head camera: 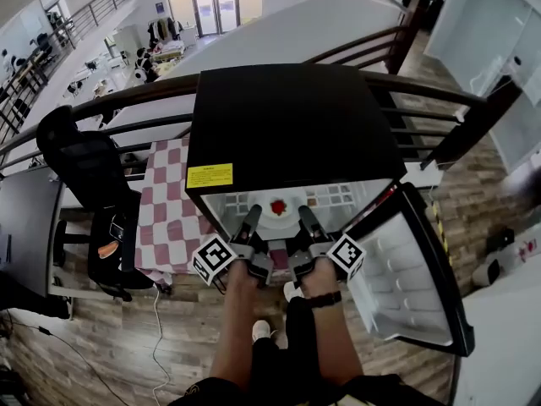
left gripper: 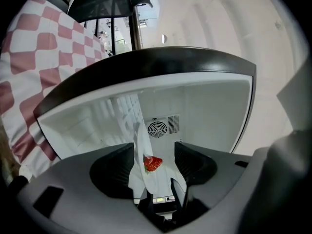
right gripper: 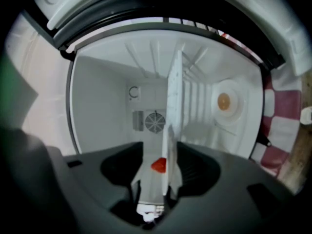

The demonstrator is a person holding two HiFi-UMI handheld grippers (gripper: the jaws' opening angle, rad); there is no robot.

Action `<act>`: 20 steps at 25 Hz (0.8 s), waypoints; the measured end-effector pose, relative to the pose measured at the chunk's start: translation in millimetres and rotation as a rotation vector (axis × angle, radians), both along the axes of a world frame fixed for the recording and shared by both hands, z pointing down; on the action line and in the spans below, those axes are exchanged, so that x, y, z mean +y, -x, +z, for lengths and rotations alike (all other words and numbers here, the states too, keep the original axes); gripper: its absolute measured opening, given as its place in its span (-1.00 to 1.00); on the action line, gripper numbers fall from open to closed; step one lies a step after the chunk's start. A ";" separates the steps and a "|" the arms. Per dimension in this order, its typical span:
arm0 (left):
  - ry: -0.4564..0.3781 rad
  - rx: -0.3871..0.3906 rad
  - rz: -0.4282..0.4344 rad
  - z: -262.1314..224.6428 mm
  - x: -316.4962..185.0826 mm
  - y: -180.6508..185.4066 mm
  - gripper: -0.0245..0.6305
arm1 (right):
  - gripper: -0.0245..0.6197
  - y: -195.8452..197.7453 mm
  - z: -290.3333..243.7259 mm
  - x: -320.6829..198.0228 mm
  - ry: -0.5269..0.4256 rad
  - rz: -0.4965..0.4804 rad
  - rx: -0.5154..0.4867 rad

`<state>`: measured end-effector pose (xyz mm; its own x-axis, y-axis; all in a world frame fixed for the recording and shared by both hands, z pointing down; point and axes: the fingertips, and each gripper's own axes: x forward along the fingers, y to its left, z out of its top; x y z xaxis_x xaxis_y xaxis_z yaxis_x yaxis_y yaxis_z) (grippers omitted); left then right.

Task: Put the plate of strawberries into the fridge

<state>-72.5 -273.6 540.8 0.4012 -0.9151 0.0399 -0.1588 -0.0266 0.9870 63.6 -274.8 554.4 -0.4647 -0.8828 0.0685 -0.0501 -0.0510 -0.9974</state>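
A white plate (head camera: pixel 277 213) with a red strawberry (head camera: pixel 277 205) lies on the shelf inside the open black mini fridge (head camera: pixel 287 125). My left gripper (head camera: pixel 253 216) reaches level into the fridge at the plate's left side, and my right gripper (head camera: pixel 302 216) at its right side. In the left gripper view the plate (left gripper: pixel 138 152) shows edge-on between the spread jaws of the left gripper (left gripper: pixel 153 157), with the strawberry (left gripper: pixel 152 163) beside it and a gap at the pads. In the right gripper view the plate's rim (right gripper: pixel 169 150) and strawberry (right gripper: pixel 159 165) sit between the right gripper's (right gripper: pixel 165 162) parted jaws.
The fridge door (head camera: pixel 410 269) hangs open at the right. A table with a red-and-white chequered cloth (head camera: pixel 165 214) stands left of the fridge, with a black office chair (head camera: pixel 80 163) beyond it. A railing (head camera: pixel 423 100) runs behind. The person's legs are below the grippers.
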 end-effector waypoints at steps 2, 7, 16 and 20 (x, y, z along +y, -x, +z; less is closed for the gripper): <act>-0.025 -0.072 0.013 -3.1 2.5 1.2 -0.14 | -0.28 -3.7 -0.1 3.4 -0.009 0.004 0.035; -0.083 -0.283 0.091 -6.8 15.5 -8.1 -0.14 | -0.28 -14.2 -5.3 12.5 -0.079 -0.007 0.151; -0.202 -0.797 0.155 -11.5 35.6 -13.4 -0.14 | -0.28 -15.0 -29.7 31.8 -0.328 -0.076 0.809; -0.315 -1.009 0.231 -17.4 45.6 -25.2 -0.14 | -0.28 -2.5 -28.9 36.9 -0.419 -0.148 1.105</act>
<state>-47.3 -228.0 523.4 0.4796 -0.8483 0.2246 -0.8527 -0.3900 0.3476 66.1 -237.8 525.4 -0.4345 -0.8746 0.2153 -0.8709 0.3470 -0.3479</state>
